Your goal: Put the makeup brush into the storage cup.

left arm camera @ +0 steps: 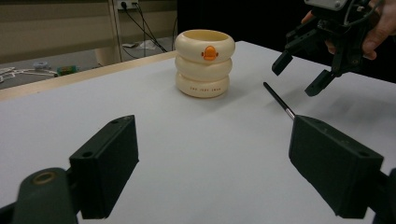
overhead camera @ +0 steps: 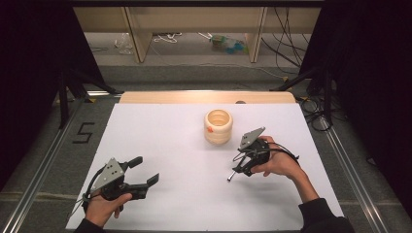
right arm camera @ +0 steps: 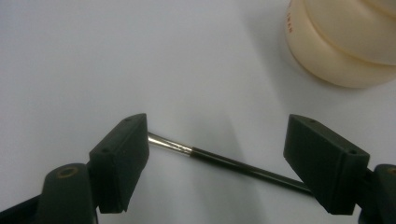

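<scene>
A cream holder (overhead camera: 218,126) shaped like three stacked rings, with an orange mark, stands upright at the back middle of the white table (overhead camera: 170,141). In front of it and to its right lies a thin black rod with a silver tip (overhead camera: 230,177). My right gripper (overhead camera: 241,167) hangs just above the rod, tilted down. In the right gripper view the rod (right arm camera: 224,161) lies between the open jaws of the gripper (right arm camera: 217,135), untouched, with the holder (right arm camera: 345,42) at the upper right. My left gripper (overhead camera: 145,170) is open over the near left, nothing in it, facing the holder (left arm camera: 204,63), the rod (left arm camera: 279,100) and the right gripper (left arm camera: 299,74).
A wooden strip (overhead camera: 204,97) borders the table's far edge. Beyond it the floor holds cables, a plastic bottle (overhead camera: 228,44) and wooden furniture legs. Dark stand legs rise at both back corners. A "5" mark (overhead camera: 83,132) lies left of the table.
</scene>
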The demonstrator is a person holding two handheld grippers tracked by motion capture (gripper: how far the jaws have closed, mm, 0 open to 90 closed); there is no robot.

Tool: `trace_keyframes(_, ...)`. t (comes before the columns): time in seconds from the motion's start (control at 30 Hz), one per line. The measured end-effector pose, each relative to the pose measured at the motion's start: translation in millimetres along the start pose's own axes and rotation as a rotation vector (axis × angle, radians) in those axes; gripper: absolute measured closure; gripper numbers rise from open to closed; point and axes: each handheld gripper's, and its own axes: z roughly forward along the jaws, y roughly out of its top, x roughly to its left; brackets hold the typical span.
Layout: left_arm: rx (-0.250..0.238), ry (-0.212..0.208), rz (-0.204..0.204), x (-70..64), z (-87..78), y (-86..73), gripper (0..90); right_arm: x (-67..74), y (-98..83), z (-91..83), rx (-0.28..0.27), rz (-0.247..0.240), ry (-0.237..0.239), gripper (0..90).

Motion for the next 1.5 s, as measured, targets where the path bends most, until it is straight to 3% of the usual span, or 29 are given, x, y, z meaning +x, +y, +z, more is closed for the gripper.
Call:
trace_keyframes(0.13,0.0,0.0,0.001,0.0,0.2,-0.1,15.9,-1.8,-1.0,5.1,0.041,-0.017,0.006,24.0)
trace_keyframes(0.27,-0.007,-0.003,-0.013,-1.3,1.0,-0.5,15.9,-3.5,0.4,7.5,0.051,-0.027,0.014,24.0)
trace_keyframes(0.87,-0.004,-0.005,0.002,0.0,1.0,-0.4,16.0,-8.3,-0.1,20.0,0.135,-0.056,0.036,25.8)
trace_keyframes(1.5,0.002,-0.003,-0.002,0.1,0.5,0.2,16.0,-10.7,-0.9,27.5,0.182,-0.089,0.043,26.9)
